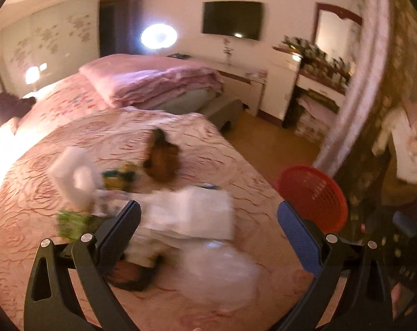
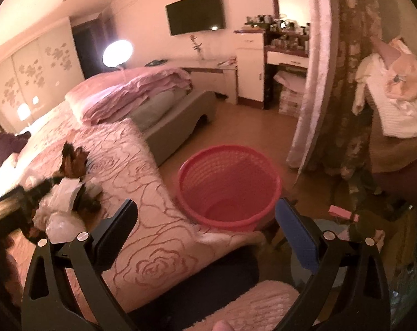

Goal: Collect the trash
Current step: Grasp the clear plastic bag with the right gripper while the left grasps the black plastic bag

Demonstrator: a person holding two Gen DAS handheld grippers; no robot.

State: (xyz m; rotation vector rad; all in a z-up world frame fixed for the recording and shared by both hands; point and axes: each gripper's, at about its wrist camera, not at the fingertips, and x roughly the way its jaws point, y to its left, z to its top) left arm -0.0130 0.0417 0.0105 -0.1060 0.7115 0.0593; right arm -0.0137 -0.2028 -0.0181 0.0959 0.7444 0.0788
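Task looks barely begun, judging by the empty bin.

L to R, left wrist view: trash pile on the bed (image 1: 42, 215) w/ pink rose cover. Blurred, so count is approx: 1 white box/carton (image 1: 70, 176), 1 yellow-green packet (image 1: 120, 176), 1 green wrapper (image 1: 73, 222), 1 brown crumpled item (image 1: 162, 160), 1 white paper wad (image 1: 191, 212), 1 clear plastic bag (image 1: 219, 273), plus a dark item under the paper, can't ID. Left gripper (image 1: 208, 229) spread wide, holding nothing, hanging over the paper wad.

Red basket (image 2: 229, 184): 1, on floor just beside bed edge, inside looks empty. Right gripper (image 2: 207, 226) also wide apart, empty, aimed toward basket.

Left to do: approx all 6-7 pieces.
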